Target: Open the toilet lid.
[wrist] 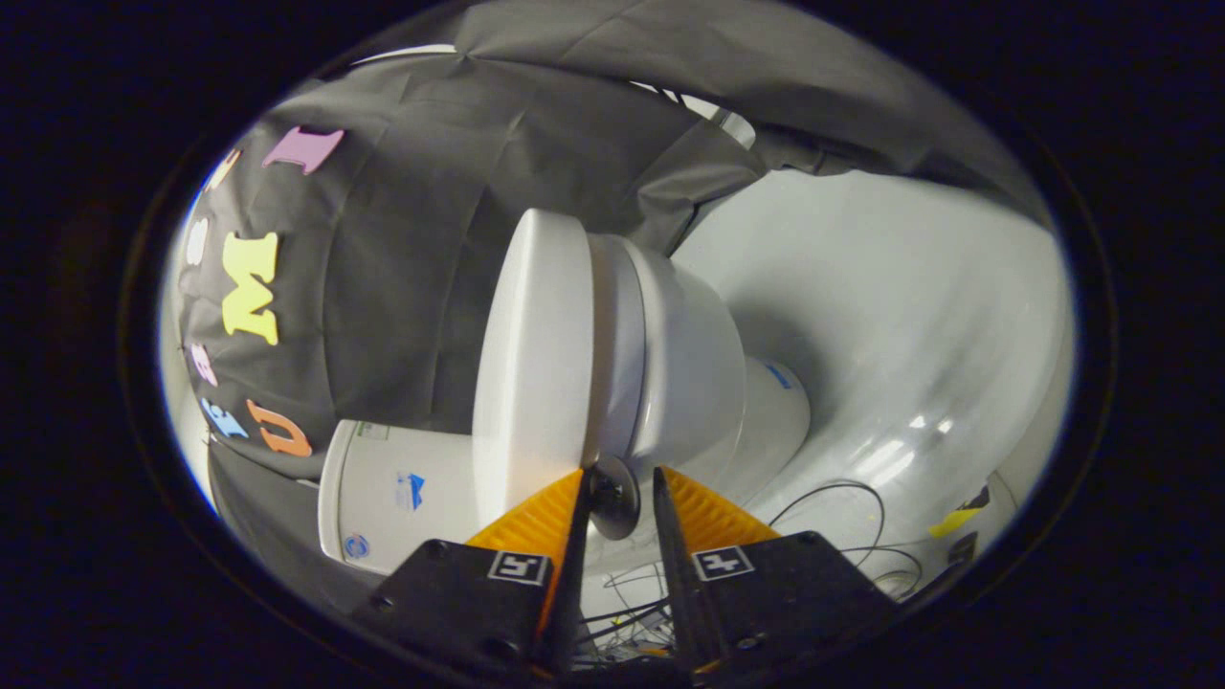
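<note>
The white toilet appears turned on its side in the gripper view. Its lid (pixel 531 364) lies down against the seat (pixel 615 335), with the bowl (pixel 694 373) beyond and the tank (pixel 392 488) at the hinge end. A round metal knob (pixel 612 496) sticks out at the lid's front edge. My gripper (pixel 618 471) has its orange fingers either side of that knob. One finger (pixel 541 517) lies against the knob. The other finger (pixel 703 512) stands a small gap off it, so the jaws are narrowly apart.
The black cloth wall (pixel 412 239) hangs behind the tank and lid. A glossy white floor (pixel 909 335) spreads past the bowl, with loose black cables (pixel 842 498) and a yellow tape strip (pixel 952 522) lying on it near the fingers.
</note>
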The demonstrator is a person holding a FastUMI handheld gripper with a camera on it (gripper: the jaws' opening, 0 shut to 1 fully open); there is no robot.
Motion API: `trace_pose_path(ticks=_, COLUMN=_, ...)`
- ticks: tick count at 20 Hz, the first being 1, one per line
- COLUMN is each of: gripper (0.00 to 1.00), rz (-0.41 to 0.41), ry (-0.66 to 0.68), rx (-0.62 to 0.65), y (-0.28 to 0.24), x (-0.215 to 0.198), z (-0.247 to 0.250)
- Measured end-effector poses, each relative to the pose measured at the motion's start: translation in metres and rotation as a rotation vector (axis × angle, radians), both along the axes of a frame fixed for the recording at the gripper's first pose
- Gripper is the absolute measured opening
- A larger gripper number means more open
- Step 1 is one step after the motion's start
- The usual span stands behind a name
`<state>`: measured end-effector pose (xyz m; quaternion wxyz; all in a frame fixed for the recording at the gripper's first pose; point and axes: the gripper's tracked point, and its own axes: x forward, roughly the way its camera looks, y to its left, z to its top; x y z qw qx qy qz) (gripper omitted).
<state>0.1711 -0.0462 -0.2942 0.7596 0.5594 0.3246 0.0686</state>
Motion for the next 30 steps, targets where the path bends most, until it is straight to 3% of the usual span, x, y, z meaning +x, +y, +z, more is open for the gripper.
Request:
trace_pose_path(ticks=4, gripper=0.16, rz=-0.006, ry=-0.014, rx=0.058, y=0.001, x=0.005, z=0.0)
trace_pose_path(ticks=6, gripper=0.12, rz=-0.005, ry=-0.009, rx=0.072, y=0.002, x=0.004, z=0.001)
trace_pose_path(ticks=15, gripper=0.1, rz=-0.005, ry=0.041, rx=0.049, y=0.002, x=0.002, z=0.001)
trace_pose_path(ticks=18, gripper=0.06, rz=-0.009, ry=0.021, rx=0.011, y=0.003, x=0.003, z=0.008)
trace_pose_path(ticks=30, gripper=0.05, rz=-0.016, ry=-0.052, rx=-0.007, y=0.009, x=0.0, z=0.046)
